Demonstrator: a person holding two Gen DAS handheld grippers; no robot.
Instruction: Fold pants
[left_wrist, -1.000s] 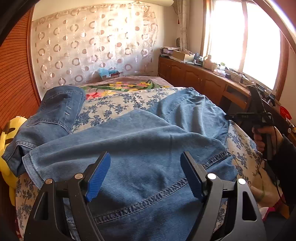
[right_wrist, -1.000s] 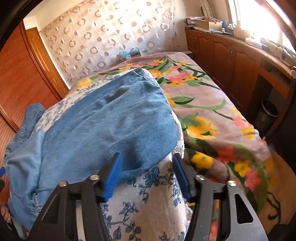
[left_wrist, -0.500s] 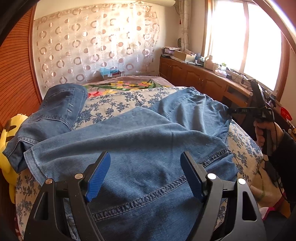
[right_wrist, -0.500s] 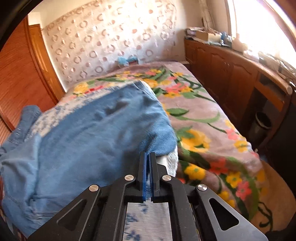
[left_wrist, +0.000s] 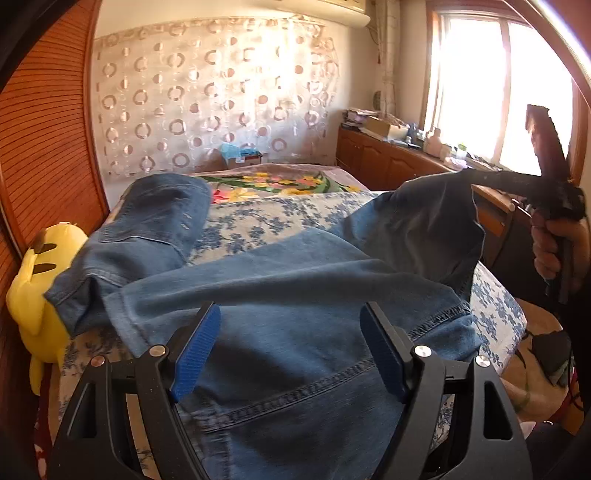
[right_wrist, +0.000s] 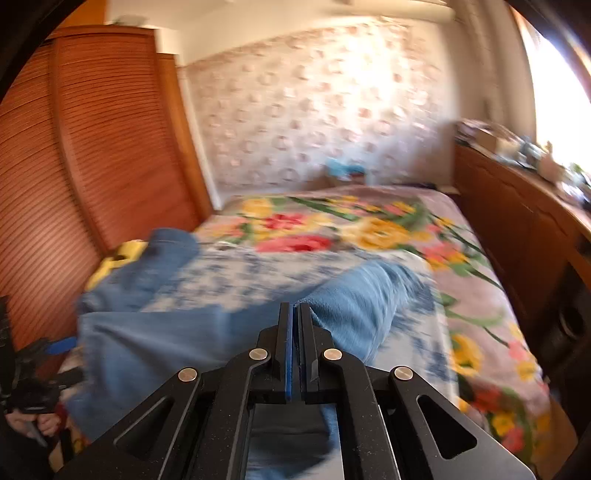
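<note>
The right gripper (right_wrist: 294, 314) is pinching the jeans (left_wrist: 295, 295) hem at two o'clock while the left gripper (left_wrist: 290, 343) is hovering wide, folding barely begun.

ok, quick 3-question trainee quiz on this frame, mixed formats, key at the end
1. True or false: the right gripper is shut on the jeans.
2. The left gripper's jaws are: A) clamped on denim B) open above the denim C) holding the yellow plush toy.
3. Fill in: the lifted part of the jeans hangs above the ___-patterned blanket.

Key: 1 true; 2 B; 3 blue floral.
</note>
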